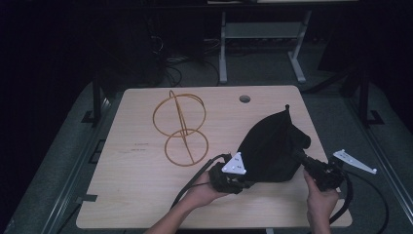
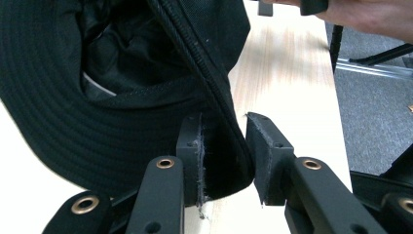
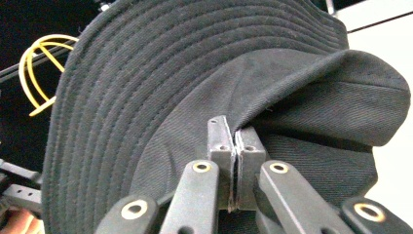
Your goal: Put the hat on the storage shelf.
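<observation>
Matt black stitched cloth hat [image 1: 272, 146] on a smooth pale wood-grain table [image 1: 146, 180], beside a yellow wire stand [image 1: 181, 127].

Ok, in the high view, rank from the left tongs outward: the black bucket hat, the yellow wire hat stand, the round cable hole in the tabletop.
1. Black bucket hat: right at the left tongs, its brim between them.
2. Yellow wire hat stand: up-left, mid-table.
3. Round cable hole: far edge.

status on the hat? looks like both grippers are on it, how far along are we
Done: the black hat is up off the table, the right gripper clamped on its fabric. In hand: the left gripper straddles the brim edge, jaws apart, not yet pinching. Left, probably: seating it on the yellow wire stand, which stands bare.
</observation>
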Available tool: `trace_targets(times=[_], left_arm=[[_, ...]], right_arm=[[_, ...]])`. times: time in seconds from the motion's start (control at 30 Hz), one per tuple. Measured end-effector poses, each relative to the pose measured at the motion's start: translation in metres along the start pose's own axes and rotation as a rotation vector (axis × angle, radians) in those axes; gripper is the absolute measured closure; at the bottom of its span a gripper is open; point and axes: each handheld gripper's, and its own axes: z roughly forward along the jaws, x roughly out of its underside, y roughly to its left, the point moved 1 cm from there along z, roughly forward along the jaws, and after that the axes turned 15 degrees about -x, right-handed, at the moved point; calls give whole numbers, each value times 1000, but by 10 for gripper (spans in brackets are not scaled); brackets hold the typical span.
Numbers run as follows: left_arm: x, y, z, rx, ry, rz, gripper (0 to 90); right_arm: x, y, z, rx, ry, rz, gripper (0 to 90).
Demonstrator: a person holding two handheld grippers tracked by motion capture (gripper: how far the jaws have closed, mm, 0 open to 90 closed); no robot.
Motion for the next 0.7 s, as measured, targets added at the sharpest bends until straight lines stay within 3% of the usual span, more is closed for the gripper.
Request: trace_targets(times=[0.7], left_arm=[[4, 10, -16, -10, -7, -25, 629]], right_arm=[[-33, 27, 2, -54, 9, -120, 885]])
